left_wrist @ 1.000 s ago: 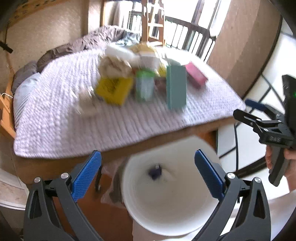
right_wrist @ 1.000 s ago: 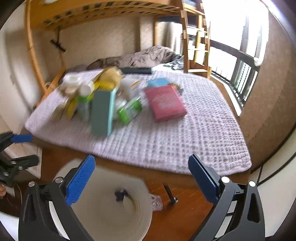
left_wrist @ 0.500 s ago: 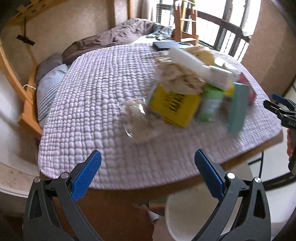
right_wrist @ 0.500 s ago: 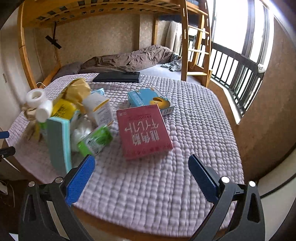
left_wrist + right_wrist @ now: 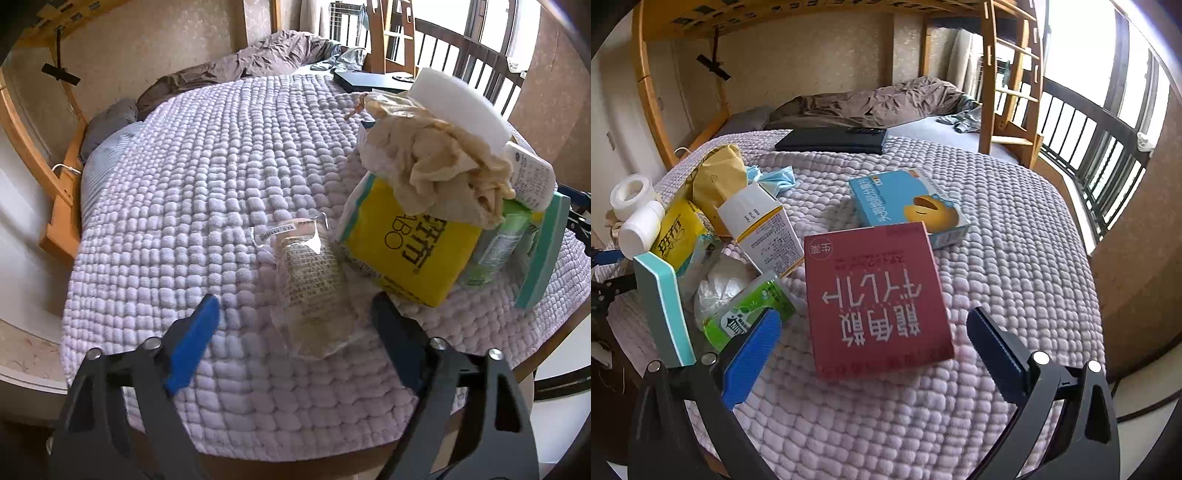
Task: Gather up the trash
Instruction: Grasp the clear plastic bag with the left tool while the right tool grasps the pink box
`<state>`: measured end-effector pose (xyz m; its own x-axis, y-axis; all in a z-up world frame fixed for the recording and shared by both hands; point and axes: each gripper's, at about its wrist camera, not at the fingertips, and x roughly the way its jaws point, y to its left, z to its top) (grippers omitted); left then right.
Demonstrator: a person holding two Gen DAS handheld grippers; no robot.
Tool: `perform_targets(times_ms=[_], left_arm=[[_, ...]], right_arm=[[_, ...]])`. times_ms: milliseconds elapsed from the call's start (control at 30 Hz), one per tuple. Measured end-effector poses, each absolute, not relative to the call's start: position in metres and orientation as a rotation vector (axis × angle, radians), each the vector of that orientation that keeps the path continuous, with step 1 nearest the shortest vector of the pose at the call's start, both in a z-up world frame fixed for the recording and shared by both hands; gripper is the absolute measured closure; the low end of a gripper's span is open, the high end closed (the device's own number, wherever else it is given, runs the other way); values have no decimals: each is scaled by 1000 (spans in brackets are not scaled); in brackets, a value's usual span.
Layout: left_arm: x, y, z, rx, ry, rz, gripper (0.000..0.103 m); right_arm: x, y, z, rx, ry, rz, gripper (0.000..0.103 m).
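Left gripper [image 5: 295,317] over the near edge of the lilac quilt [image 5: 207,206]; jaws closing, pads either side of a clear plastic wrapper [image 5: 310,291] and not yet pressing it. The wrapper lies flat on the quilt, just left of a yellow packet [image 5: 410,251] topped with crumpled tan paper [image 5: 436,173]. Right gripper [image 5: 875,336] jaws wide apart, nothing held, straddling the near end of a red box [image 5: 875,299] lying flat; a blue box [image 5: 908,203] sits just beyond it.
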<state>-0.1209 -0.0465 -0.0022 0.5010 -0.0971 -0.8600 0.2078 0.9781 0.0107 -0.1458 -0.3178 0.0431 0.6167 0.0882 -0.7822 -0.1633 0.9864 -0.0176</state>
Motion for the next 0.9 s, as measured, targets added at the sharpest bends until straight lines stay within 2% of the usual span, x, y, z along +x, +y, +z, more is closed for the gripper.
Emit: perform_targets(times_ms=[67, 200, 233, 300, 367, 900], left_arm=[[-118, -48, -2, 122, 1025, -187, 19], [-115, -49, 0, 123, 1018, -199, 32], [-112, -49, 1, 121, 1016, -202, 36], [-109, -48, 2, 119, 1013, -195, 49], [-108, -46, 3, 109, 1014, -194, 55], [-119, -44, 14, 86, 993, -176, 55]], right_arm=[[-142, -316, 41, -98, 904, 155, 4], [-135, -312, 37, -109, 918, 173, 5], [-133, -311, 36, -112, 925, 174, 10], [-132, -310, 33, -111, 940, 171, 19], [-130, -312, 30, -96, 957, 172, 23], [-147, -324, 47, 24, 928, 161, 23]])
